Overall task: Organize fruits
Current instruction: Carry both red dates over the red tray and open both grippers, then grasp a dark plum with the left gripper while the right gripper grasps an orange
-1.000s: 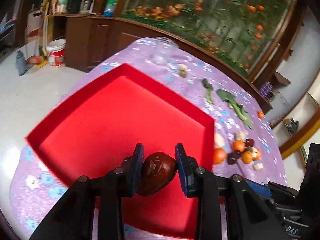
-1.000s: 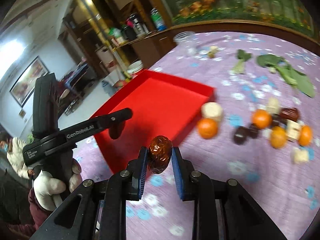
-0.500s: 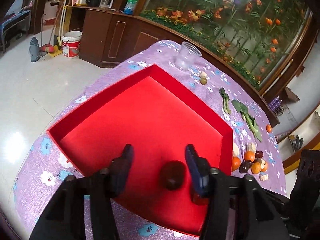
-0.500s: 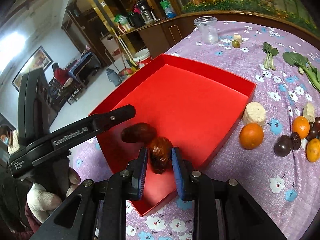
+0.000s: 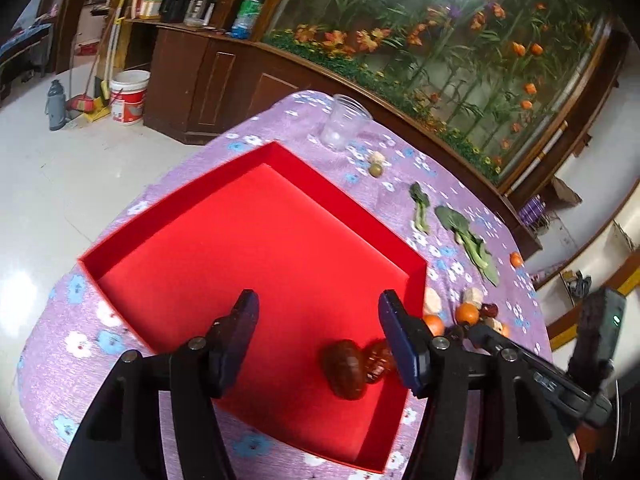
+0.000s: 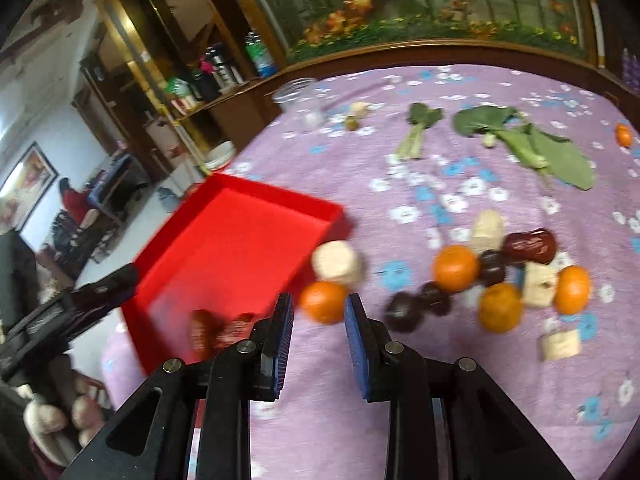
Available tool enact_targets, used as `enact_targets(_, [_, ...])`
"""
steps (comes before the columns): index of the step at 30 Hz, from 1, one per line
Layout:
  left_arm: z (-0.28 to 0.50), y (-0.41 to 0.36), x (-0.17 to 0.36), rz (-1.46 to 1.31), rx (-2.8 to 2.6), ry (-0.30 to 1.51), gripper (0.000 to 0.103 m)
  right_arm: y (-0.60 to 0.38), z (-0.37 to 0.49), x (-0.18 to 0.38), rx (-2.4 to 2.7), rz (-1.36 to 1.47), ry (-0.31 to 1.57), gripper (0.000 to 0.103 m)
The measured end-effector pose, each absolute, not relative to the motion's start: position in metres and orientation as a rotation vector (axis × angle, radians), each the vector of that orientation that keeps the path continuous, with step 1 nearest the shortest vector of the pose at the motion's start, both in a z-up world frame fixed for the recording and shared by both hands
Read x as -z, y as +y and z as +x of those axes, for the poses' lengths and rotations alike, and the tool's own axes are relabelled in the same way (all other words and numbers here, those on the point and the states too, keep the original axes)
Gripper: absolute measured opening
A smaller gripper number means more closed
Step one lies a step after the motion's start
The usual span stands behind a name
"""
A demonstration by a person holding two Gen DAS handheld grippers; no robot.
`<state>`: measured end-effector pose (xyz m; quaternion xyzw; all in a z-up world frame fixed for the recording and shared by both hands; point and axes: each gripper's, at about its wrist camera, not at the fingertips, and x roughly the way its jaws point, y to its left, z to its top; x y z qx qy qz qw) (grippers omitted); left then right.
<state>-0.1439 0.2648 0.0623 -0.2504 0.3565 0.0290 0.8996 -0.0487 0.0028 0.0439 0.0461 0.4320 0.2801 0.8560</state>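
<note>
Two brown dates (image 5: 346, 368) lie side by side in the near right corner of the red tray (image 5: 256, 164); they also show blurred in the right wrist view (image 6: 218, 330). My left gripper (image 5: 318, 320) is wide open and empty above the tray. My right gripper (image 6: 318, 318) is open and empty over the purple cloth, with an orange (image 6: 324, 302) just beyond its fingertips. More oranges (image 6: 456, 268), dark plums (image 6: 434, 298), a red date (image 6: 530, 245) and pale chunks (image 6: 338, 262) lie in a cluster to its right.
Leafy greens (image 6: 532, 146) and a small green stalk (image 6: 418, 128) lie farther back on the flowered tablecloth. A clear plastic cup (image 5: 342, 126) stands at the far edge. A lone orange (image 6: 623, 135) sits far right. The table edge drops to a tiled floor at left.
My left gripper opened wider and lifted away from its date. My right gripper let its date fall into the tray beside the first, then swung right toward the fruit cluster.
</note>
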Motion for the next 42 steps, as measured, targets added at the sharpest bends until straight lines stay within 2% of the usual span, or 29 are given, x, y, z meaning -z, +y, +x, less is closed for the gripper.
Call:
enact_targets(8, [-0.139,0.235,-0.067,-0.442,0.007,0.757,0.062,-0.013,-0.042,-0.039,-0.556,0.104,0.896,0.03])
enact_targets(12, [-0.135,0.22,-0.066,-0.402,0.048,0.766,0.063,-0.061,-0.05,-0.042,-0.485,0.16,0.867,0.04])
enact_targets(16, [-0.128,0.2,-0.062,-0.361,0.098,0.788,0.063,-0.114,-0.057,-0.044,-0.389,0.211,0.851,0.043])
enact_targets(22, [-0.114,0.157,-0.056,-0.303,0.193,0.832,0.063,-0.156,-0.06,-0.036,-0.322,0.237,0.866,0.044])
enact_targets(34, [-0.08,0.071,-0.045,-0.055,0.332,0.845,0.062,-0.147,-0.035,-0.022,-0.3,0.14,0.847,0.043])
enact_targets(37, [-0.064,0.056,-0.037,0.004,0.339,0.867,0.05,-0.14,-0.028,-0.021,-0.302,0.087,0.846,0.043])
enact_targets(39, [-0.053,0.052,-0.03,0.017,0.336,0.895,0.038,-0.137,-0.023,-0.018,-0.302,0.067,0.855,0.043])
enact_targets(42, [-0.043,0.052,-0.024,0.049,0.308,0.903,0.035,-0.136,-0.017,-0.012,-0.303,0.072,0.869,0.043])
